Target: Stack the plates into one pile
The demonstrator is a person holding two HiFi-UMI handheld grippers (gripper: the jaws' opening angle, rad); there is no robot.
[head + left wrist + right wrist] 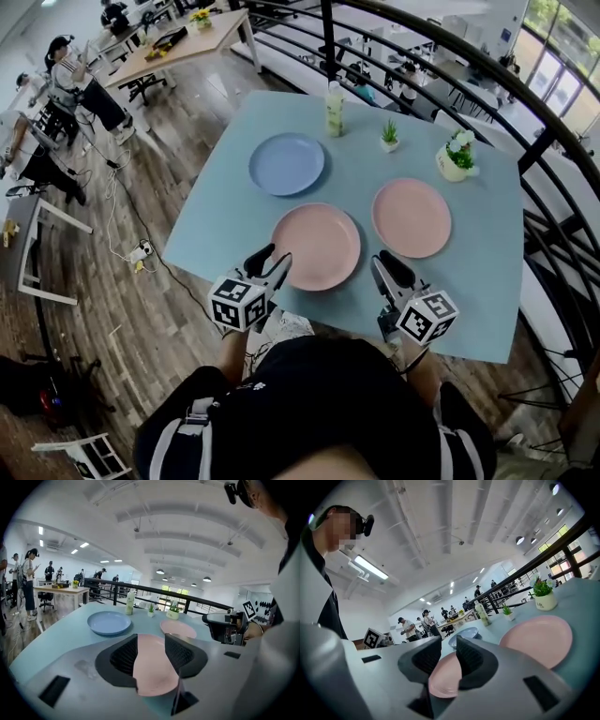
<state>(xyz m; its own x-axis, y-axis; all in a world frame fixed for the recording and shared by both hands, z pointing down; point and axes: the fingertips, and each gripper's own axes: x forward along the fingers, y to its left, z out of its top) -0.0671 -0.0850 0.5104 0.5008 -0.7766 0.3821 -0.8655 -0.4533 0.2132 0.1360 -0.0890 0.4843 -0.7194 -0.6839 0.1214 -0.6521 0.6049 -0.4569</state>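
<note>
The left hand-held gripper [270,261] hovers at the desk's [469,281] near edge with its jaws apart and holding nothing. The near pink plate [316,246] lies flat just ahead of its tips. Its own view shows that plate through the gap, but not whether the pads touch the rim. The right hand-held gripper [387,265], also open and empty, sits just right of the same plate, with the second pink plate [411,217] ahead of it. The blue plate [287,164] lies farther beyond the left one. Only the head view shows all three plates apart and unstacked. Farthest stand a bottle [334,110] and two potted plants [456,159].
</note>
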